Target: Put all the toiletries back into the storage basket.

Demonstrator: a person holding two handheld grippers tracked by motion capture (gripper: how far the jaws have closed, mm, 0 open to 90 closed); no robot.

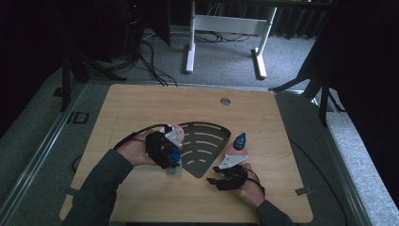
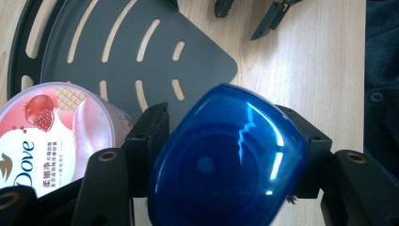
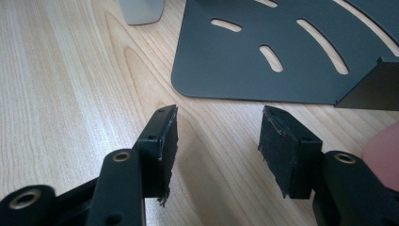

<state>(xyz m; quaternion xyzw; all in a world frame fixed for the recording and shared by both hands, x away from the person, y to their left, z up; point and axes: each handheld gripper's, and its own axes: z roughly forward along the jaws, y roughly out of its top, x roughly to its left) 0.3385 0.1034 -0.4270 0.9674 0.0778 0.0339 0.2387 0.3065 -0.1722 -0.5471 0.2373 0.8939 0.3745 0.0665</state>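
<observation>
The high view is dim with dark surroundings; both gripper views are bright, with glare streaking the blue cap.

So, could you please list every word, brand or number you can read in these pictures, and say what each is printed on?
"Dove": on the lid of the pink tub, beside a pomegranate picture, in the left gripper view.
Chinese characters beside the brand on the same lid: too small to read.
Blue cap between the left gripper's jaws: no text.
Grey slotted tray: no text.
High view: no text can be made out.
</observation>
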